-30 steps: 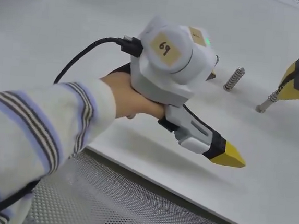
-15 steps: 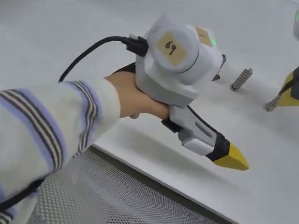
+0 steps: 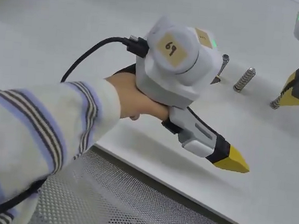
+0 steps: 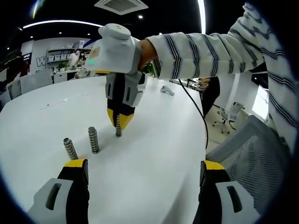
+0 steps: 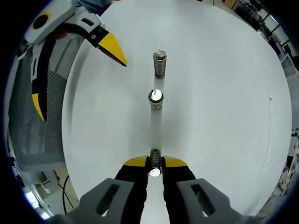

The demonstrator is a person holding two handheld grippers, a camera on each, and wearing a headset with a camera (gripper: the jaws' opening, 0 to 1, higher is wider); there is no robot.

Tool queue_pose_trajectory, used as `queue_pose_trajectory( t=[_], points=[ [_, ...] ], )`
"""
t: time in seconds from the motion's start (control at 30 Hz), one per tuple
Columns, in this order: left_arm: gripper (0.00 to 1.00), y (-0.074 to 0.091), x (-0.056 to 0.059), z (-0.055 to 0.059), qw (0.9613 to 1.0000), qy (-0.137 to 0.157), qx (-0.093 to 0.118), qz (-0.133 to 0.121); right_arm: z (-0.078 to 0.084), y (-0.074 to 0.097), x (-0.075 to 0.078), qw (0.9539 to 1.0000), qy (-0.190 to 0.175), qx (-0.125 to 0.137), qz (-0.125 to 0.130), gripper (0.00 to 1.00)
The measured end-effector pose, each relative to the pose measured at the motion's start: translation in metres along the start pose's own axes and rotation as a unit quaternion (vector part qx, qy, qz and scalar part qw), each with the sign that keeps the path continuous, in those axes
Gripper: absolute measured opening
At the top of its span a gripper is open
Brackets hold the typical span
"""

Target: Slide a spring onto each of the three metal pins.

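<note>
Three metal pins stand in a row on the white table, each with a spring around it. My right gripper is shut on the spring of the nearest pin, whose head shows between the tips. The middle pin and the far pin stand beyond it. In the head view the right gripper sits at the right edge over that pin, with the other pins to its left. My left gripper is open and holds nothing, hovering above the table.
The table's front edge runs diagonally below my left gripper, with a grey mesh surface beneath it. A black cable trails from the left gripper. An office chair and people stand far back.
My right gripper has come lower along the near pin, so less of the pin shows under its tips. The left gripper has barely moved; the view has shifted slightly.
</note>
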State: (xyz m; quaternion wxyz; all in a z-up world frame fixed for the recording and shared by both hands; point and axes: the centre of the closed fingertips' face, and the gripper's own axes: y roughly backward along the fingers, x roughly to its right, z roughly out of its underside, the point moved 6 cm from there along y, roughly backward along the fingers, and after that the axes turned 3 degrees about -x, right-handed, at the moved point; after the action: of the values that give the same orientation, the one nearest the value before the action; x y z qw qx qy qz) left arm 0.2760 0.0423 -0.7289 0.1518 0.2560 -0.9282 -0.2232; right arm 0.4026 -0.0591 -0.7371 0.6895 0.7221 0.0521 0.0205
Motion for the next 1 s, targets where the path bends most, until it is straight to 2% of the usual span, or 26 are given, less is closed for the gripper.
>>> queue_pose_trajectory(
  t=[0.27,0.47,0.87,1.0],
  points=[
    [0.98,-0.001,-0.001,0.003,1.0,0.003,-0.008,0.002,0.0,-0.002,0.001,0.9999,0.006,-0.011,0.004,0.09],
    [0.98,-0.001,-0.002,0.003,0.9999,0.005,-0.009,0.002,0.0,-0.001,0.009,0.9998,0.005,-0.007,0.016,0.2],
    [0.98,-0.001,0.003,0.005,0.9998,0.008,-0.013,0.01,0.0,0.003,0.005,0.9998,0.003,-0.007,0.017,0.2],
    [0.98,0.0,0.004,0.005,0.9998,0.007,-0.015,0.012,-0.003,0.013,0.003,0.9998,0.001,0.004,0.021,0.21]
  ],
)
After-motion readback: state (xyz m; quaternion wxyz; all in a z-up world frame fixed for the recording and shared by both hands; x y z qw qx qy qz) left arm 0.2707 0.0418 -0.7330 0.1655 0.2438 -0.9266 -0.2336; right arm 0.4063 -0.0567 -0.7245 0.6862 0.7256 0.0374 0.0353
